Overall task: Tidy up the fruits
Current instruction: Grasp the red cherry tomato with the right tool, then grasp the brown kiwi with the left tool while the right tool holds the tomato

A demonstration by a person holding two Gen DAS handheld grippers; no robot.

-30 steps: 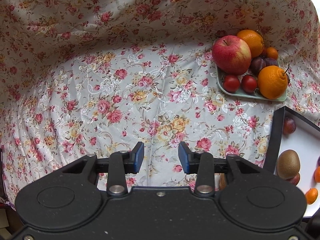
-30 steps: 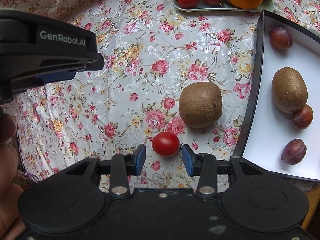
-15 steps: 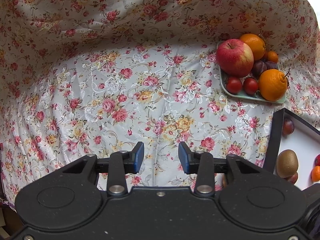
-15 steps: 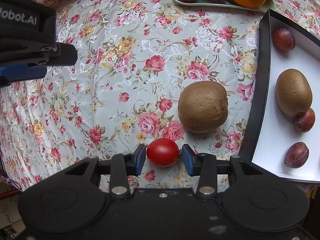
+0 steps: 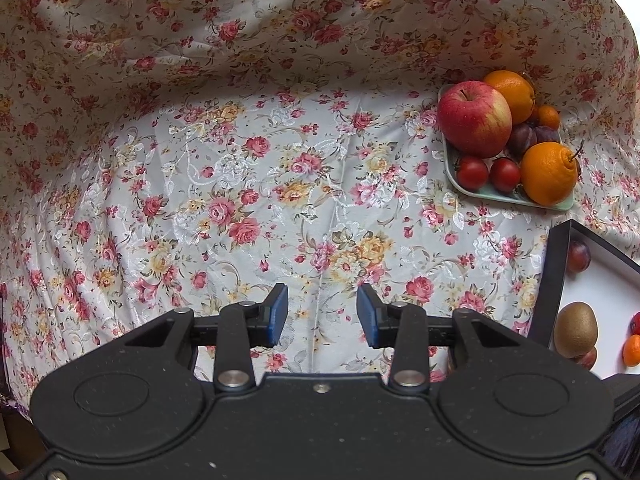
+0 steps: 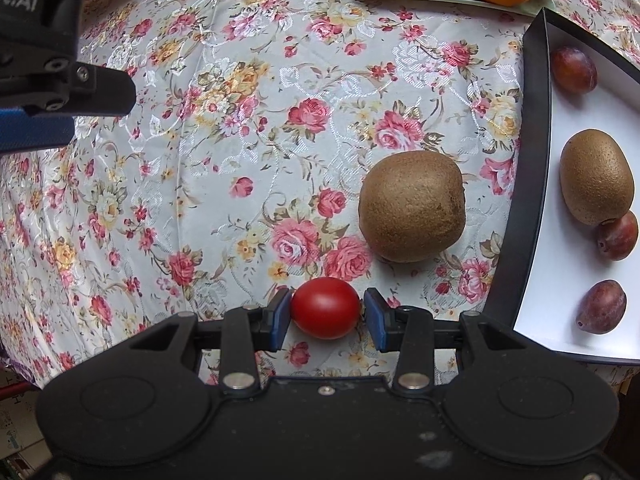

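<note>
A red cherry tomato (image 6: 325, 307) lies on the flowered cloth between the blue pads of my right gripper (image 6: 326, 312). The jaws stand just wider than the tomato, with a thin gap at the right pad. A brown kiwi (image 6: 412, 205) rests on the cloth just beyond it. To the right is a white tray with a black rim (image 6: 532, 184) that holds another kiwi (image 6: 596, 176) and three plums (image 6: 602, 306). My left gripper (image 5: 322, 316) hovers over bare cloth, jaws apart and empty. One of its fingers (image 6: 36, 128) shows at the right wrist view's left edge.
A pale green plate (image 5: 504, 198) at the back right carries an apple (image 5: 474, 118), oranges (image 5: 550, 172), plums and two cherry tomatoes (image 5: 472, 172). The cloth rises in a fold behind it. The tray also holds small orange fruits (image 5: 632, 350).
My right gripper has sunk toward the cloth, and the tomato that lay just ahead of its tips now sits between the pads. The left gripper has kept still.
</note>
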